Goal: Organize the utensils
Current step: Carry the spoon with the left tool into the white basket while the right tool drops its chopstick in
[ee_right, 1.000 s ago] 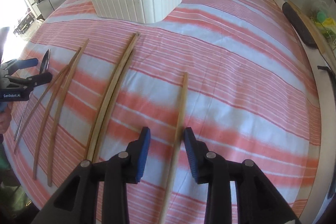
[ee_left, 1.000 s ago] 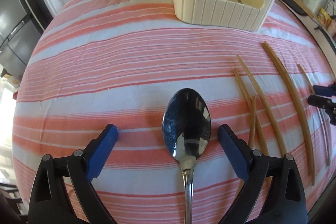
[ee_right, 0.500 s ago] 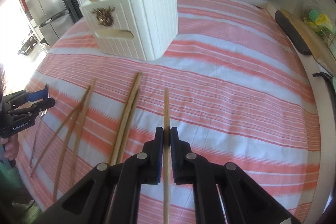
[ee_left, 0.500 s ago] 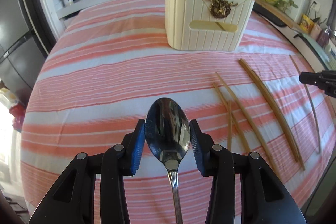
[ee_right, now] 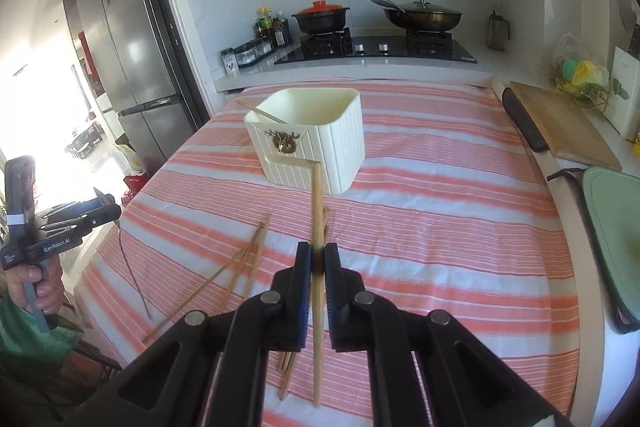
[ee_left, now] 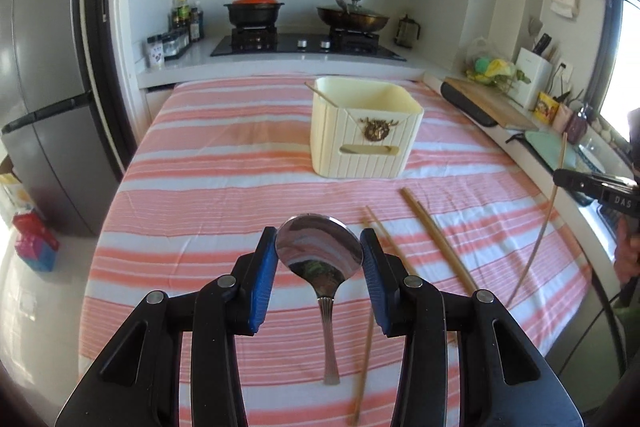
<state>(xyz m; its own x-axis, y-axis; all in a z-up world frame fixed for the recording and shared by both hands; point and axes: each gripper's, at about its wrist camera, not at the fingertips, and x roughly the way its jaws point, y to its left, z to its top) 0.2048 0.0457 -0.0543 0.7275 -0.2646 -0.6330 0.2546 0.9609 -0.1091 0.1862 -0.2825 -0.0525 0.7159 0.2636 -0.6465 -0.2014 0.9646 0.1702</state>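
Left gripper (ee_left: 319, 259) fingers clamp spoon (ee_left: 320, 251) bowl; right gripper (ee_right: 316, 259) fingers pinch 1 chopstick (ee_right: 317, 219), both lifted above tablecloth (ee_left: 224, 187).

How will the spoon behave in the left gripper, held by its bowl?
The spoon looks polished, so its rounded bowl may slip between the left gripper's pads. Its long handle hangs down unsupported, so it could swing or twist. It looks like stiff metal, unlikely to bend.

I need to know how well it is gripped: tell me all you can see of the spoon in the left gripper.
The spoon is shiny metal with a mirror-like oval bowl and a slim ridged handle. The left gripper is shut on it, blue pads pressing the bowl's two edges. The bowl points forward and up, the handle hangs down toward the camera. It is lifted clear of the striped tablecloth; nothing but the pads touches it.
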